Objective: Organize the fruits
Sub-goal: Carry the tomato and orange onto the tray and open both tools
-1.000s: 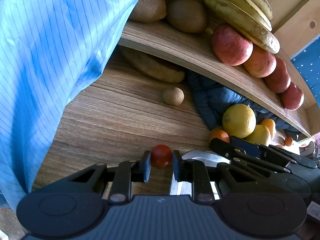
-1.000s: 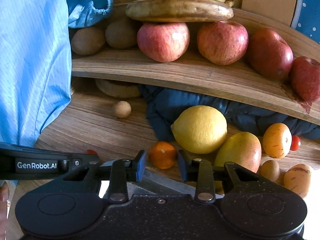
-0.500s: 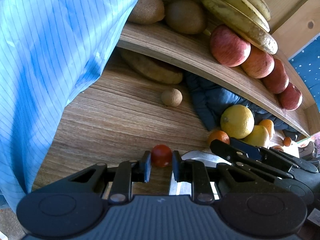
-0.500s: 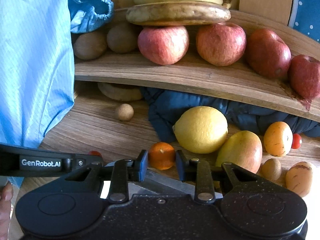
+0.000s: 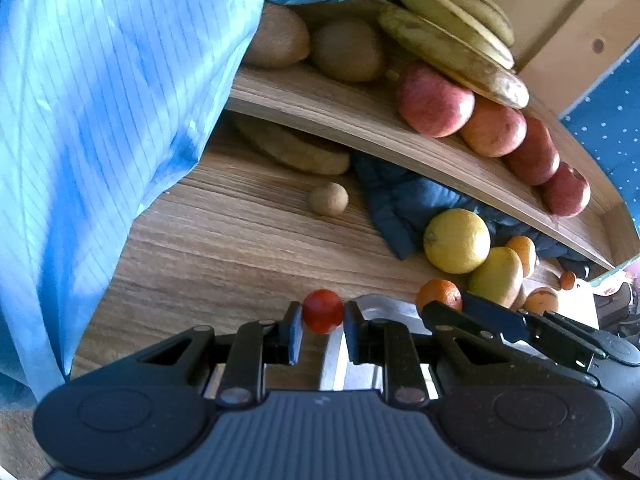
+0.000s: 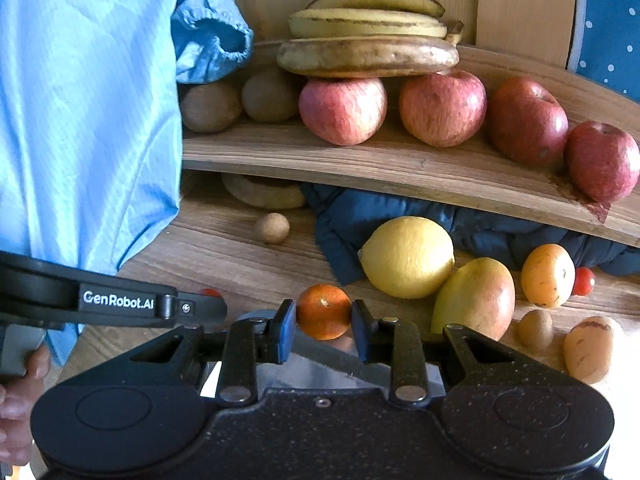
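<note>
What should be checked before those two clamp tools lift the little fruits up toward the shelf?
1. Left gripper shut on the cherry tomato: ok, jaws touch both sides.
2. Right gripper shut on the mandarin: ok.
3. Grips firm enough to lift: cannot tell.
4. Shelf has bare front edge: ok, though apples, kiwis and bananas crowd the back.
5. Lemon close beside the mandarin, may get bumped: not ok.
</note>
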Demonstrator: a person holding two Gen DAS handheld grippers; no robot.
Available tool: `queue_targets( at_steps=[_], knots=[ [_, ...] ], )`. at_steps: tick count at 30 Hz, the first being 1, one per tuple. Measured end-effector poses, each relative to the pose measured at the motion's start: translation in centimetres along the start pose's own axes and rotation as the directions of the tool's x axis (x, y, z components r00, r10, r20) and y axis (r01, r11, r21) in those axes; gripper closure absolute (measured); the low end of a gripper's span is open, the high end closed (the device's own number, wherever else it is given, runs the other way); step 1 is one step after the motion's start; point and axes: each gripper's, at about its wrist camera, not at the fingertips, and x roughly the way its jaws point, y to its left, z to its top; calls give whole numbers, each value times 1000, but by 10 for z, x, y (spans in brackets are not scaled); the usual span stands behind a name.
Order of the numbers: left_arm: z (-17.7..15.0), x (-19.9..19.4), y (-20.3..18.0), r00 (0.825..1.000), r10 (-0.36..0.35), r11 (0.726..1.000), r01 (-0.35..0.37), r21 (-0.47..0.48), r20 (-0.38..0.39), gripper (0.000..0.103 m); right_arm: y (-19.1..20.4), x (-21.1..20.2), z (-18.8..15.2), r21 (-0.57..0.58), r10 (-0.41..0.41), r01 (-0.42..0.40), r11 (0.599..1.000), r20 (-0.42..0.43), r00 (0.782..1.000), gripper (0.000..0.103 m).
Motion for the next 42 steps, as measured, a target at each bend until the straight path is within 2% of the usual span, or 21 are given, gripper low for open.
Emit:
queue_targets(
  at_steps=[11, 17, 30, 42],
  knots=[
    [-26, -16, -20, 1000, 4, 1000, -4, 8, 16, 79, -5, -29, -24, -15, 39, -39, 999, 14, 999, 71],
    [-51, -23, -27, 1000, 8, 1000, -8, 3, 8, 79, -9, -49, -42, -22, 49, -49, 999, 12, 999, 71],
    [-100, -32, -40, 1000, 22, 1000, -22, -15, -3, 79, -13, -78, -89, -38, 75, -77, 996, -32, 997, 71],
    [-128, -36, -47, 999, 39, 999, -39, -24, -19, 79, -19, -94, -120, -46, 85, -89, 995, -77, 993, 71]
  ],
)
